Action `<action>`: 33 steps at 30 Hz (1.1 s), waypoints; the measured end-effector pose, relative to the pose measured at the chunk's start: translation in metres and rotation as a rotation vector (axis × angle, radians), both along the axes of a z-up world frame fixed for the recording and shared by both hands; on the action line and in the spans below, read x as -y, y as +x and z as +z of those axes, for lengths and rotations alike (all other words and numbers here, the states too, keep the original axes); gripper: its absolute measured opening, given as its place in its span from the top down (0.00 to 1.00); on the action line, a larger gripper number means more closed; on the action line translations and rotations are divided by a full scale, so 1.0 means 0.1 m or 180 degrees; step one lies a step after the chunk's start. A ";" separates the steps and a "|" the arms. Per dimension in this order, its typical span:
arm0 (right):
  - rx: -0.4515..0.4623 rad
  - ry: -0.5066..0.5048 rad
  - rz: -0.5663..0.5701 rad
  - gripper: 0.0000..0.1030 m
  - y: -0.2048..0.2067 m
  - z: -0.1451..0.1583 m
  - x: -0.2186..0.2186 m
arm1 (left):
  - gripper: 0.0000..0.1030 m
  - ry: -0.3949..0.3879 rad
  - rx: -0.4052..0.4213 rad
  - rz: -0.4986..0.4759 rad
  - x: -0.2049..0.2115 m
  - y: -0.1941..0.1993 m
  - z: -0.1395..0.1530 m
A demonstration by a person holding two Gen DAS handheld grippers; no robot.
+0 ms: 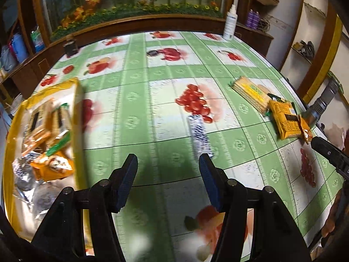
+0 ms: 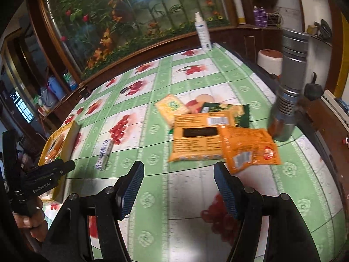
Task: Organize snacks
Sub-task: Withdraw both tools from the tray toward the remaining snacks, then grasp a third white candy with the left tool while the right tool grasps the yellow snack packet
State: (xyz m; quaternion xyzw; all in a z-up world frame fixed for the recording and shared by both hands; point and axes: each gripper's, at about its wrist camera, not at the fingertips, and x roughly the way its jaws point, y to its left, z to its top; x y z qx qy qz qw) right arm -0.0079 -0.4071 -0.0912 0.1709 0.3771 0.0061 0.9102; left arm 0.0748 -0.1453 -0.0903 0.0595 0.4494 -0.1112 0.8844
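Orange snack pkts [image 2: 218, 139] lay overlapping w/ a yellow cracker pack [image 2: 172, 107] on the tablecloth [image 2: 174, 196]; left gripper [image 1: 168, 166] & right gripper [image 2: 178, 172] both gaped, empty.

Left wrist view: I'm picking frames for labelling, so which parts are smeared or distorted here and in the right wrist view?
Left wrist view: the yellow box of snacks is motion-smeared, and the tablecloth bulges from the fisheye. Right wrist view: the grey flashlight is blurred, the orange packet readable, and ceiling glare burns the top edge.
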 end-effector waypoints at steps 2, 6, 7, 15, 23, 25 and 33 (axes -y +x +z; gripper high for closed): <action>-0.0036 -0.0020 -0.0039 0.34 -0.02 -0.04 0.07 | 0.45 -0.0013 -0.0062 -0.0026 0.07 0.03 -0.05; -0.0092 -0.0036 -0.0057 0.33 0.00 -0.12 0.18 | 0.45 -0.0092 -0.0197 -0.0025 0.10 0.08 -0.15; -0.0096 -0.0061 -0.0053 0.33 0.00 -0.14 0.20 | 0.45 -0.0105 -0.0218 -0.0021 0.10 0.10 -0.17; -0.0016 0.0094 0.0186 0.31 0.21 -0.08 0.30 | 0.45 -0.0153 -0.0295 -0.0022 0.13 0.22 -0.26; -0.0149 -0.0405 0.0281 0.21 0.83 -0.02 0.10 | 0.45 -0.0247 -0.0334 -0.0036 0.16 0.30 -0.29; -0.0287 -0.0376 0.0205 0.20 0.95 -0.09 0.13 | 0.45 -0.0257 -0.0331 -0.0045 0.16 0.31 -0.29; -0.0404 -0.0059 0.0543 0.20 0.93 -0.27 -0.04 | 0.45 -0.0400 -0.0339 -0.0129 0.17 0.39 -0.29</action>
